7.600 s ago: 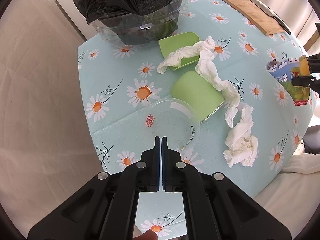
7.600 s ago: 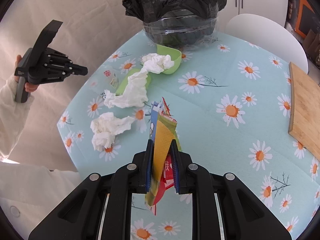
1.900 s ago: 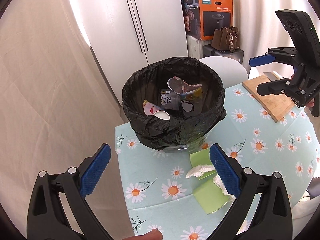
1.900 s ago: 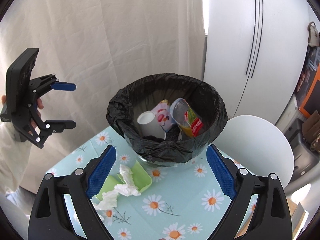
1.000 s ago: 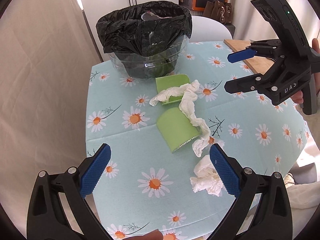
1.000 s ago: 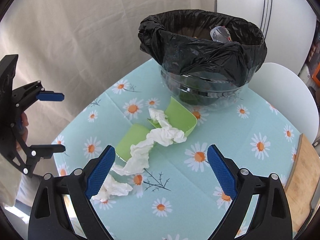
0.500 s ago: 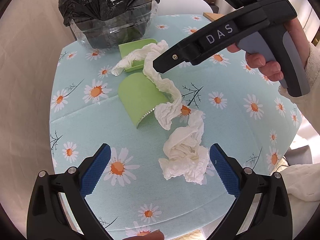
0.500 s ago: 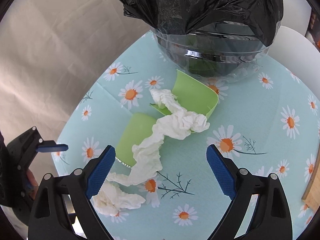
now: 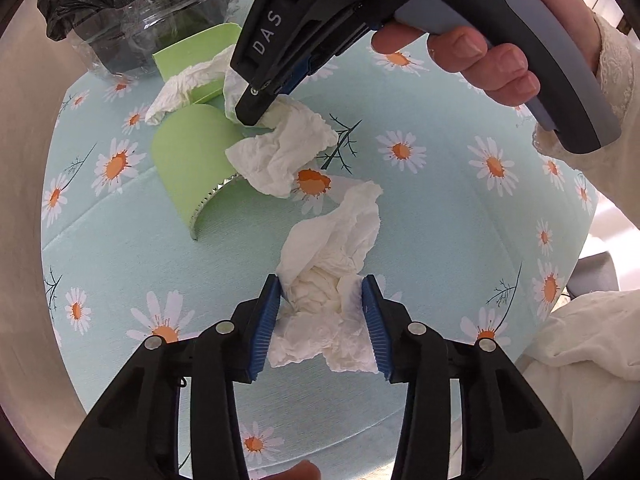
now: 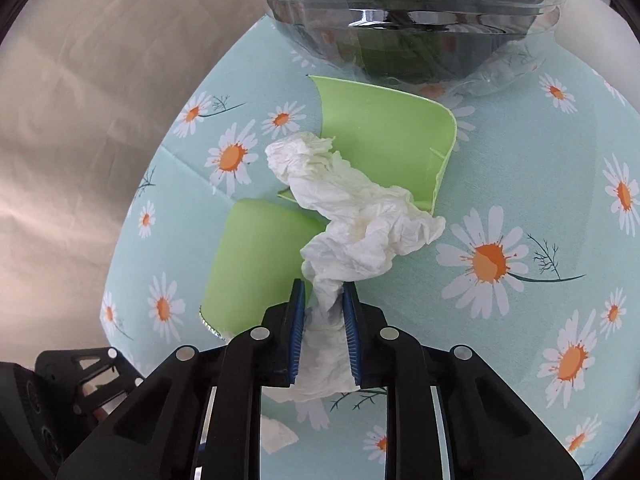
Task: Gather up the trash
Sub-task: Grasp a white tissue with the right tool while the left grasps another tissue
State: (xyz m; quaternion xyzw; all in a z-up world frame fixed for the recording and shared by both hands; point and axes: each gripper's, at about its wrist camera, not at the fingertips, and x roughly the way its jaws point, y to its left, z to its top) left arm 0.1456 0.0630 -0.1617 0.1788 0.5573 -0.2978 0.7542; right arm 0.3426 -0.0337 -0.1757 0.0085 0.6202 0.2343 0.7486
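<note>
The left gripper [image 9: 322,320] has just been closing, and the crumpled end of the white tissue [image 9: 320,300] is squeezed between its blue pads on the daisy-print tablecloth [image 9: 440,208]. The right gripper [image 10: 323,320] has likewise just been closing and is pinched on a narrow twist of a long tissue strip [image 10: 352,224], whose far end is draped over the two green cards.

Outward from the right gripper, the strip is seen to lie across the nearer curled green card [image 10: 256,256] and up onto the farther green card [image 10: 380,128], which rests just beside the bin [image 10: 400,40] with its black liner. Whether the two tissue pieces are joined cannot be told for certain, as the right gripper's body hides the span between them.

The task is judged well begun yet unfinished: both tissue pieces are gripped but not yet lifted, and both green cards are left on the table.
</note>
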